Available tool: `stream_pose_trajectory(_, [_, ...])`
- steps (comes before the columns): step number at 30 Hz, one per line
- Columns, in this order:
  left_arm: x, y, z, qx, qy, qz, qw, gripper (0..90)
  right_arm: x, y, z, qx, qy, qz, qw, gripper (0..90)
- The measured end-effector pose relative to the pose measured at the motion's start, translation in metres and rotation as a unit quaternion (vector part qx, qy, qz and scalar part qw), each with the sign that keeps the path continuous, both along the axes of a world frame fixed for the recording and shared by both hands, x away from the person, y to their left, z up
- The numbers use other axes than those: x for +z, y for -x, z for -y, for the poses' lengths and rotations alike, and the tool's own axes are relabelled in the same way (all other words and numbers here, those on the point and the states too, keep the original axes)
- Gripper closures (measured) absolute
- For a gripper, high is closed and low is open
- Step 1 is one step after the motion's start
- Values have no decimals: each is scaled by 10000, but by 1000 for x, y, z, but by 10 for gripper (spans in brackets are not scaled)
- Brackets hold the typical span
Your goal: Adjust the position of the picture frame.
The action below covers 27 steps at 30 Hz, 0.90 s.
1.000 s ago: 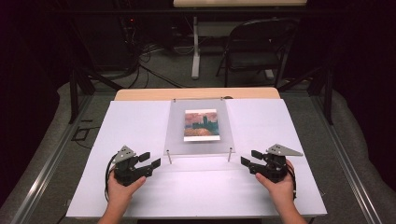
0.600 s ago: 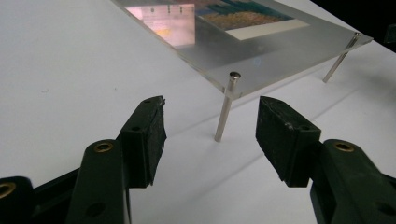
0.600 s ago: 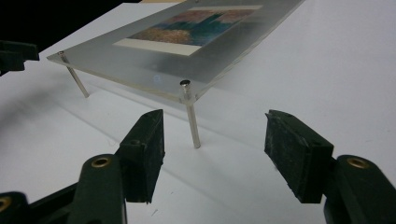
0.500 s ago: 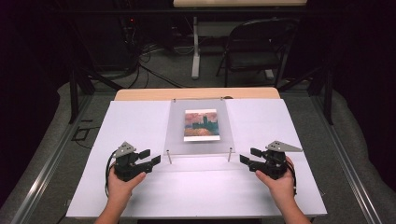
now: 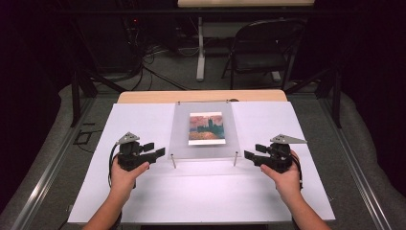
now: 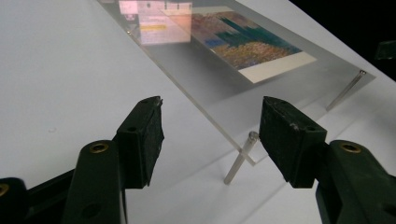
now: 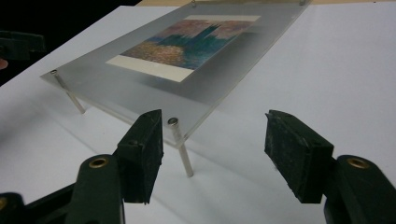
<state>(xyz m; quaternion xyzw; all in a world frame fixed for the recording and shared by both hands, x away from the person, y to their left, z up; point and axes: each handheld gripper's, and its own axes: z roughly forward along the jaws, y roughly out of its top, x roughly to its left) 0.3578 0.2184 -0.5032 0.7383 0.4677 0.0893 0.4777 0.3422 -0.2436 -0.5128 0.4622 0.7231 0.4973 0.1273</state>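
A white counter (image 5: 143, 120) carries a clear panel (image 5: 203, 146) on thin metal legs, a small painting (image 5: 207, 128) under it at mid-counter. The left tool (image 5: 160, 152) and right tool (image 5: 248, 155) flank the panel's near corners, both spread and pinching nothing.

The clear panel (image 6: 219, 88) runs off the left gripper view's top edge, its far pins out of frame; the print (image 5: 207, 128) is too small in the high view for its painted scene to be made out; both forearms are cut by that view's bottom edge.
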Motion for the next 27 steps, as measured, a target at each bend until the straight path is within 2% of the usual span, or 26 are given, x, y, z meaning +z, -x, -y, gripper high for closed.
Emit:
stream_pose_trajectory(6, [8, -13, 0, 54, 60, 8, 10000, 397, 4, -18, -1, -11, 218, -49, 9998, 379])
stream_pose_trajectory(11, [14, -25, 4, 69, -119, 51, 9999, 401, 9, -30, -3, -91, 327, -33, 9994, 385])
stream_pose_trajectory(17, [20, -42, 11, 138, -177, 36, 9997, 404, 14, -47, -3, -208, 339, -49, 9992, 380])
stream_pose_trajectory(25, [29, -61, 17, 165, -84, 79, 9998, 400, 24, -66, -7, -251, 273, -50, 9993, 372])
stream_pose_trajectory(27, [32, -67, 19, 151, -143, 58, 9998, 389, 26, -72, -8, -262, 264, -77, 9993, 371])
